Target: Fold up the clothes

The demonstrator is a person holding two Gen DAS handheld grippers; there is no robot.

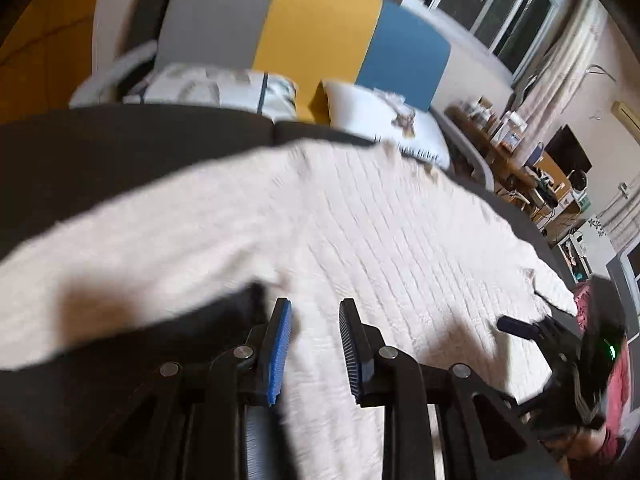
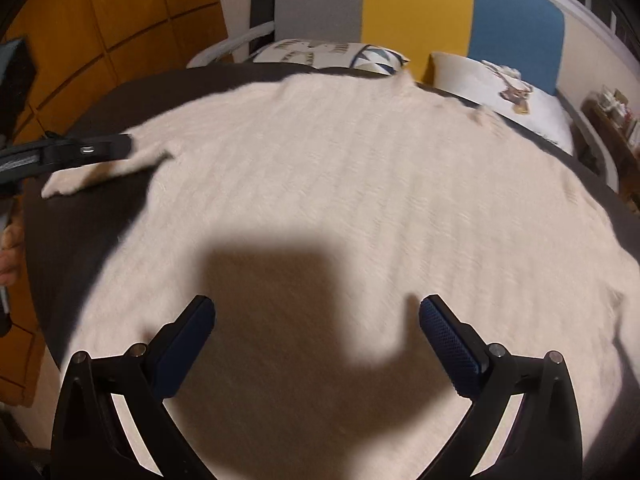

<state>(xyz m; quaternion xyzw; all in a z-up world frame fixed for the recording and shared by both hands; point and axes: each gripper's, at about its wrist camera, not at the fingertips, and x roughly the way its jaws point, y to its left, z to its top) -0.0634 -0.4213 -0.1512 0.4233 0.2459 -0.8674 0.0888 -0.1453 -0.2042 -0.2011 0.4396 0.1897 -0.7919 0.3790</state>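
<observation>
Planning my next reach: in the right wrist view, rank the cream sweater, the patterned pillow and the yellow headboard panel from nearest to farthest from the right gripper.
1. Cream sweater: directly under and ahead of the right gripper, spread on the dark surface.
2. Patterned pillow: beyond the sweater's far edge, slightly left of centre.
3. Yellow headboard panel: upright behind the pillow, top centre.
</observation>
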